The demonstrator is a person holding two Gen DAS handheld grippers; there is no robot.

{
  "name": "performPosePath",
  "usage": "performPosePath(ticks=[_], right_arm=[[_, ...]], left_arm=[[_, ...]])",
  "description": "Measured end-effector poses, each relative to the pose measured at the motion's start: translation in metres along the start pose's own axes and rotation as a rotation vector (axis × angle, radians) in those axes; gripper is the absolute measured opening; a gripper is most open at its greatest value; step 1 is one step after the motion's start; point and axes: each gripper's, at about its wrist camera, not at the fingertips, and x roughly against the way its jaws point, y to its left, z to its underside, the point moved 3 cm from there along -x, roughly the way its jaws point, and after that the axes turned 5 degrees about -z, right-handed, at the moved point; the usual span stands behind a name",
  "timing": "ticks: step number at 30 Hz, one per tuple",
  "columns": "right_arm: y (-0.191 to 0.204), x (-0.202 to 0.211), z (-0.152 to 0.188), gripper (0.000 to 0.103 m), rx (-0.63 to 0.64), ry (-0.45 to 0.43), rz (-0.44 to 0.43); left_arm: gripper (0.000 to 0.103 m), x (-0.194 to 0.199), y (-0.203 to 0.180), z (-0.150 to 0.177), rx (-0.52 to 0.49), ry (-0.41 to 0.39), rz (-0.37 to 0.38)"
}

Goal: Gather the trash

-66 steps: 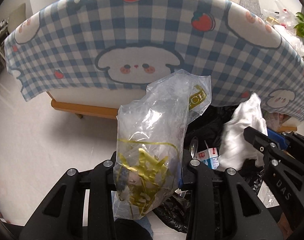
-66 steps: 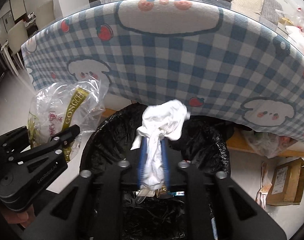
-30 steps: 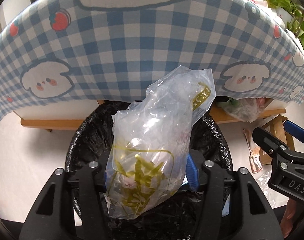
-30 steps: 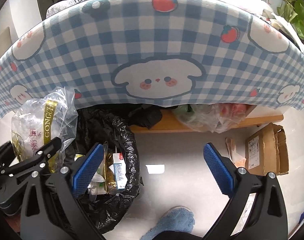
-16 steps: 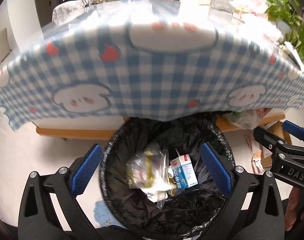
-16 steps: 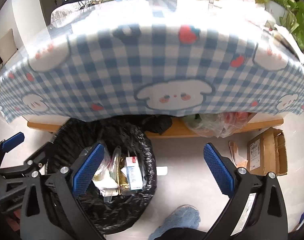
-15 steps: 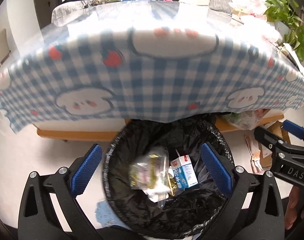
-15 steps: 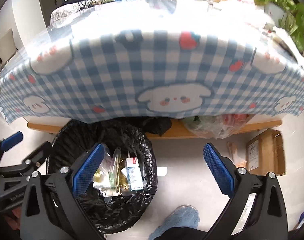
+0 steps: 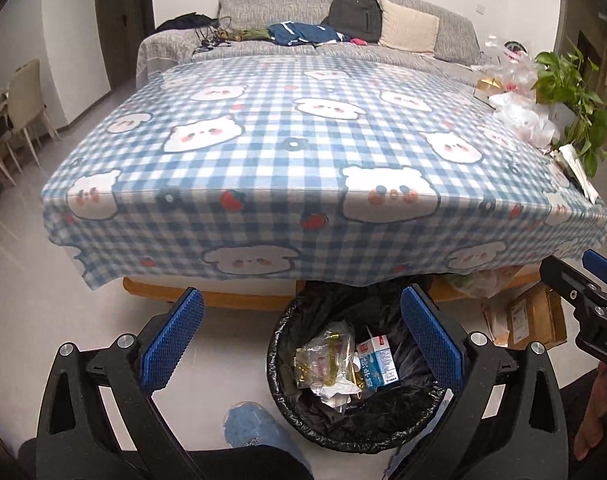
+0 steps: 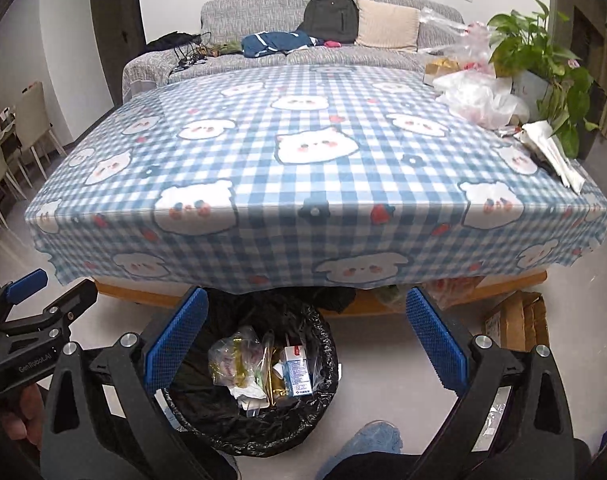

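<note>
With both the left tongs (image 9: pixel 299 334) and right tongs (image 10: pixel 305 336) spread wide and empty, the drop looks done: the plastic bag (image 9: pixel 325 354) lies in the bin (image 9: pixel 275 364). Next, probably the litter (image 10: pixel 481 102) far right on the tabletop (image 10: pixel 303 168).

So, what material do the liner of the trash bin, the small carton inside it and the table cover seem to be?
Bin liner: thin black plastic film, glossy and crinkled.
Small carton: printed coated paperboard, judging by its sharp folded edges.
Table cover: probably wipe-clean plastic or coated cloth; its checked print shows a soft sheen, but blur leaves it open.
</note>
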Motion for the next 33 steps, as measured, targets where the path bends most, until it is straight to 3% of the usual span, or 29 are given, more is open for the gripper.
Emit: performPosePath(ticks=[8,33], right_arm=[[0.013,0.021,-0.004,0.095,0.028,-0.02,-0.002],[0.012,0.025,-0.003,0.095,0.031,-0.024,-0.002]], left_arm=[[0.097,0.025,0.002,-0.004,-0.002,-0.024,0.015],[0.097,0.026,-0.002,-0.002,0.002,-0.02,0.021]])
